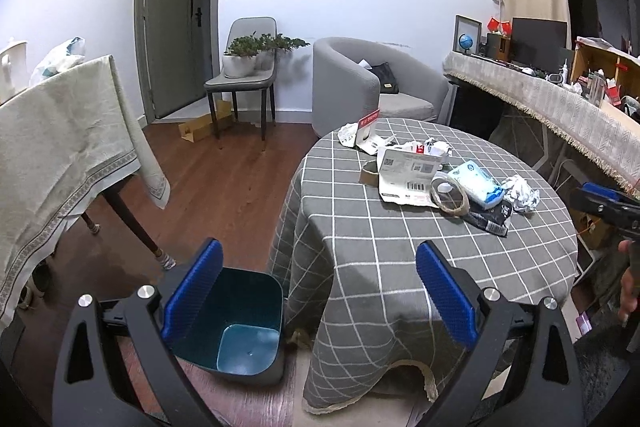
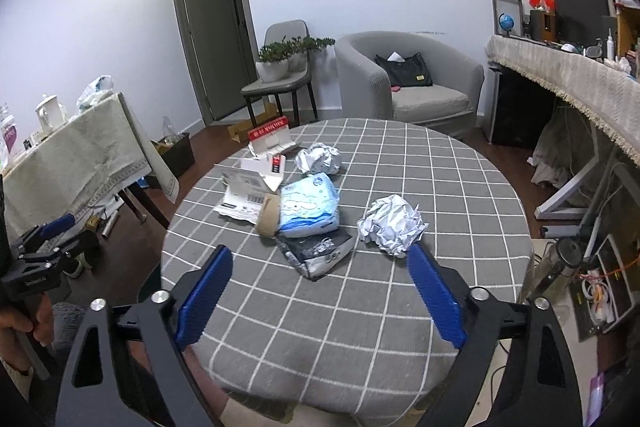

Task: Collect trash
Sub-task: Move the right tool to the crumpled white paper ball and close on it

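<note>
Trash pile (image 2: pixel 296 203) on table (image 2: pixel 440 187), items overlapping; bin (image 1: pixel 236 327) half-hidden; both tongs (image 1: pixel 320 291) (image 2: pixel 320 291) wide apart, empty.

The near half of the round bench (image 2: pixel 360 311) is bare checked cloth, so the right tongs (image 2: pixel 322 291) have open passage forward with jaws spread. Ahead, the crumpled paper ball (image 2: pixel 394 225) sits just off the right pad, and the black wrapper (image 2: pixel 320 253), blue tissue pack (image 2: pixel 308 207) and tape roll (image 2: pixel 268 217) crowd the middle. The bin (image 1: pixel 236 323) stands open-topped beside the bench's draped cloth, under the left tongs (image 1: pixel 320 291).
</note>
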`<state>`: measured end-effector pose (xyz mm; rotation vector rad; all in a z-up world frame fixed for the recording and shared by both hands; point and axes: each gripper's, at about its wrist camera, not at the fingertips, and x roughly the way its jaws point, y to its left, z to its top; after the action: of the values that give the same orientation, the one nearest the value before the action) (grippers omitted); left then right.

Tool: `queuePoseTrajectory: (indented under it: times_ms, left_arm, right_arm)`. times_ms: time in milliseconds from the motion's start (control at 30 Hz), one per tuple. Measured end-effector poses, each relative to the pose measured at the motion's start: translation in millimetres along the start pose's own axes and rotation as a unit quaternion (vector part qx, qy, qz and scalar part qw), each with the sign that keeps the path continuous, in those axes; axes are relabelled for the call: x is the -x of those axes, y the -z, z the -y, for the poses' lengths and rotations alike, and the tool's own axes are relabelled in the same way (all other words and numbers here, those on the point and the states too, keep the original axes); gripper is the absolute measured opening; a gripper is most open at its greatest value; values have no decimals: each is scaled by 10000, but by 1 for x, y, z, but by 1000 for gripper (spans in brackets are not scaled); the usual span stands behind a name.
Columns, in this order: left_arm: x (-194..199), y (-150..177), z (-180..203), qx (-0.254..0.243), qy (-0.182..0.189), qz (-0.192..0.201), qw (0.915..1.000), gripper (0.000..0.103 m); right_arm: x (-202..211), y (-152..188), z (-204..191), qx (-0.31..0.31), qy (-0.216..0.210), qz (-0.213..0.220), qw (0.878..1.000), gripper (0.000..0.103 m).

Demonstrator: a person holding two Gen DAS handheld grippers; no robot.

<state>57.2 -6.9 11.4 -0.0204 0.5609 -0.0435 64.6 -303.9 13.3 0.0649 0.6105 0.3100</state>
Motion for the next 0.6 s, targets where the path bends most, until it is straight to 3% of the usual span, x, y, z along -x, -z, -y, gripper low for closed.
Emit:
queuePoseTrajectory:
  times_ms: [600]
  left_arm:
    - [-71, -25, 22, -57, 245, -278, 9993, 98]
  right_arm:
    - [-65, -29, 44, 1, 82, -469, 9989, 80]
